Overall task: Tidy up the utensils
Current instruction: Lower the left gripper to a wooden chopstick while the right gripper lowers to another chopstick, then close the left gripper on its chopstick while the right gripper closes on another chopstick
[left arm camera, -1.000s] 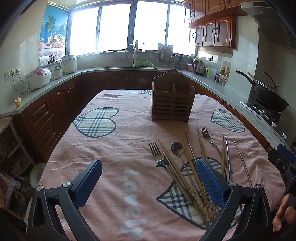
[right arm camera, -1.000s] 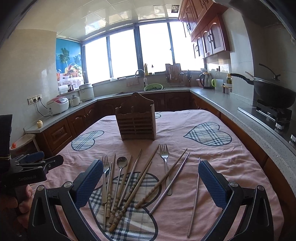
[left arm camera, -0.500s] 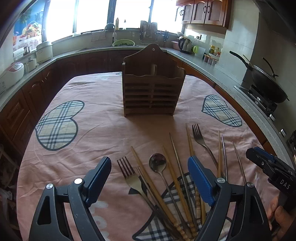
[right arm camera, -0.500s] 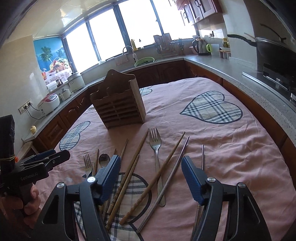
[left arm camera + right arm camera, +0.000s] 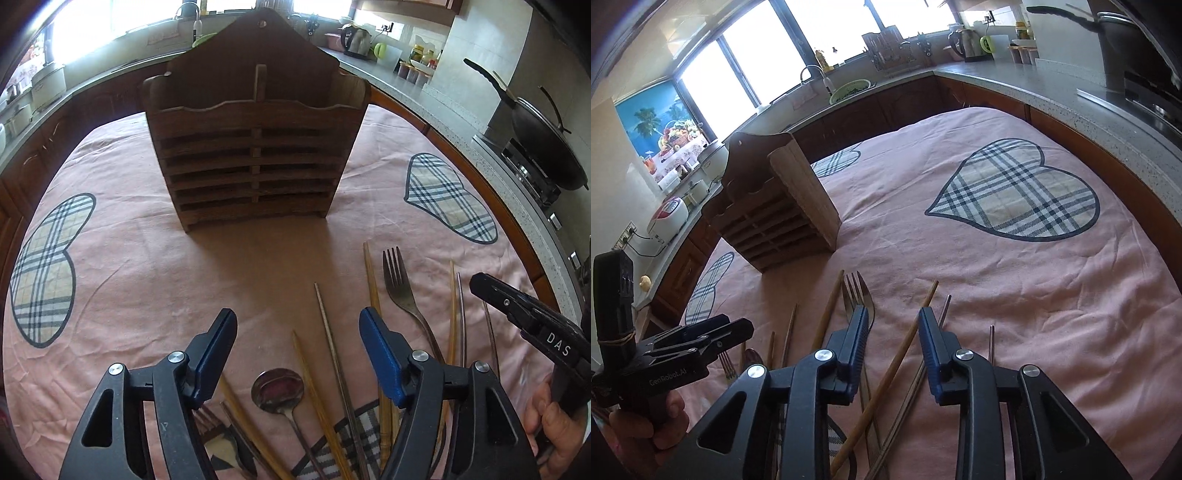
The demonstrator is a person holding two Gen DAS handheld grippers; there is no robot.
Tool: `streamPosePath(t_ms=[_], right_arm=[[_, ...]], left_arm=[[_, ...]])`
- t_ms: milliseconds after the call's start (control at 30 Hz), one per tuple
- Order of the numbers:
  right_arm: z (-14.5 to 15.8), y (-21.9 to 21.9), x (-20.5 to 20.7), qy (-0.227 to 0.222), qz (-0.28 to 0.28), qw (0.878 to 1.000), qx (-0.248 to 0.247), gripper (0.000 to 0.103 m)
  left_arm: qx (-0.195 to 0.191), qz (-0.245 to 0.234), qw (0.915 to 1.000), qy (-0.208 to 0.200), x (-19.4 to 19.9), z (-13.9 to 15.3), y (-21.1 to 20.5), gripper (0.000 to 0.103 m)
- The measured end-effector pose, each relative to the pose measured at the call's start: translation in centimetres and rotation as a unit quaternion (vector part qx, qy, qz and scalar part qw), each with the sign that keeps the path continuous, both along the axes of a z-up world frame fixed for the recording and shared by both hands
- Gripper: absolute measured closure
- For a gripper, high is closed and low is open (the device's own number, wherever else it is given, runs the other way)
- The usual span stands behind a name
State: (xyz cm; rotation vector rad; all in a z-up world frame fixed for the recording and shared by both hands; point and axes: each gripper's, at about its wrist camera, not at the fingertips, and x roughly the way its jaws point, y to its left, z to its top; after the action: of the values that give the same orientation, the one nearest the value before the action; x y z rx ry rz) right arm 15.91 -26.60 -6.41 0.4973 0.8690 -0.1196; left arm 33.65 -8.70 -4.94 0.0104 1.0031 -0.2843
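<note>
A brown slatted wooden utensil holder [image 5: 255, 155] [image 5: 775, 206] stands upright on the pink cloth. In front of it lie a spoon [image 5: 277, 384], a fork [image 5: 397, 280] [image 5: 857, 291], and several wooden chopsticks [image 5: 371, 280] and metal chopsticks [image 5: 328, 332]. My left gripper [image 5: 297, 325] [image 5: 738, 328] hovers over the spoon and two chopsticks, its jaws closing but still wide and touching nothing. My right gripper [image 5: 894, 315] [image 5: 484, 286] is low over the pile, jaws closing. A wooden chopstick [image 5: 912, 332] runs between its pads, which do not press it.
The table cloth [image 5: 110, 280] has plaid heart patches. A stone counter wraps around the table, with a wok on the stove [image 5: 546, 147] at the right, a kettle [image 5: 356, 40] at the back and a rice cooker [image 5: 668, 214] at the left. A hand [image 5: 554, 417] grips the right tool.
Both grippers have moved forward and down toward the utensils, so the holder looms larger. Both pairs of jaws have narrowed, the right pair far more.
</note>
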Motion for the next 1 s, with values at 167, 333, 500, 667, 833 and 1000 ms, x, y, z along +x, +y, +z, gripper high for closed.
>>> streamPosePath(t_ms=[167,333,500,667,833,1000], right_arm=[[-1.6,-0.7,2.2,0.027,-0.001,1.000,0.005,0.078],[-3.1,-1.8,3.5,0.051,-0.007,0.999,0.014,0.078],[-4.0,-2.1,4.4,0.065,-0.005,0.998,0.014,0.082],[-4.2,-2.0,4.8,0.065,-0.003,0.998,0.010,0.093],[-3.9,-1.9,4.7,0.054,-0.004,0.998,0.028,0.095],[-2.1,-1.3,4.1,0.029,0.001,0.999,0.038,0.096]], left_arm=[[0.017,-0.014,0.9996,0.017,2.1,-1.5,-1.6,0.048],[0.027,-0.026,0.9985,0.040,4.0,-3.5,-3.0,0.057],[0.046,-0.045,0.9970,0.043,4.6,-4.6,-4.4,0.070],[0.050,-0.058,0.9963,0.039,5.0,-5.0,-5.2,0.096],[0.024,-0.056,0.9973,0.041,4.7,-4.8,-4.7,0.097],[-0.014,-0.052,0.9982,0.027,3.3,-2.3,-2.9,0.098]])
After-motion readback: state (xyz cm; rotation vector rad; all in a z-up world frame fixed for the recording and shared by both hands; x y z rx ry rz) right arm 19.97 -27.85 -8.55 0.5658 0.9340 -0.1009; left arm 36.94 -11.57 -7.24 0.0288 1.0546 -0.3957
